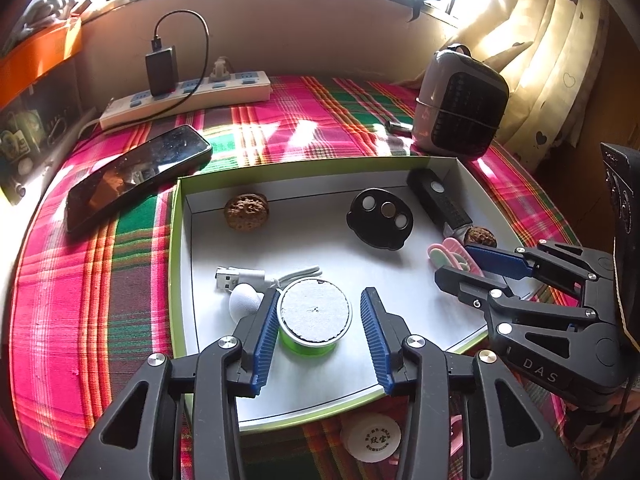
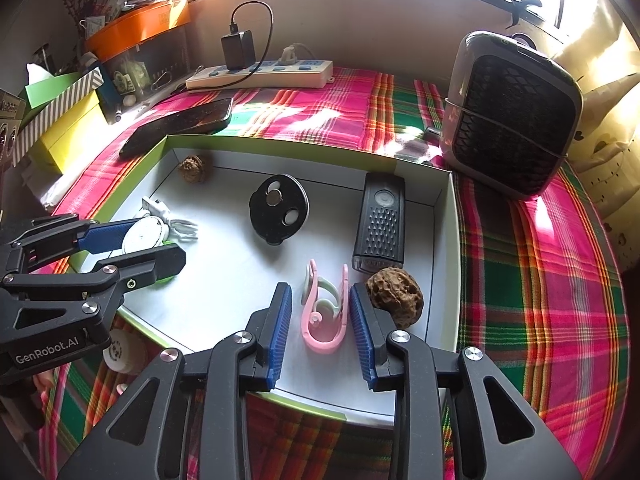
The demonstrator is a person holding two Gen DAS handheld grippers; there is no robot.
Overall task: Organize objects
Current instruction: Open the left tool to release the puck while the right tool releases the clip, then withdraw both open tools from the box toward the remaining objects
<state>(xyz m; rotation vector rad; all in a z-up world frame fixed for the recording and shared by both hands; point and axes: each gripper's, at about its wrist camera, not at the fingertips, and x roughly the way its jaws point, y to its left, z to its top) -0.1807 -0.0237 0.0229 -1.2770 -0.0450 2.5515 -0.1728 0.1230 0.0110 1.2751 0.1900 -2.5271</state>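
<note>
Left wrist view: the left gripper (image 1: 320, 332) stands released around the green thread spool with white top (image 1: 314, 314), resting in the white shallow cardboard tray (image 1: 320, 384); withdraw straight back. Right wrist view: the right gripper (image 2: 320, 336) stands released around the pink plastic clips (image 2: 326, 312) lying in the tray; lift clear without dragging them.

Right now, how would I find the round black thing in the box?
Look inside the shallow white box with green edges on the plaid cloth. The round black disc lies near the middle, between a walnut and a black ribbed rectangular gadget. Only it has three shiny round buttons.
</note>
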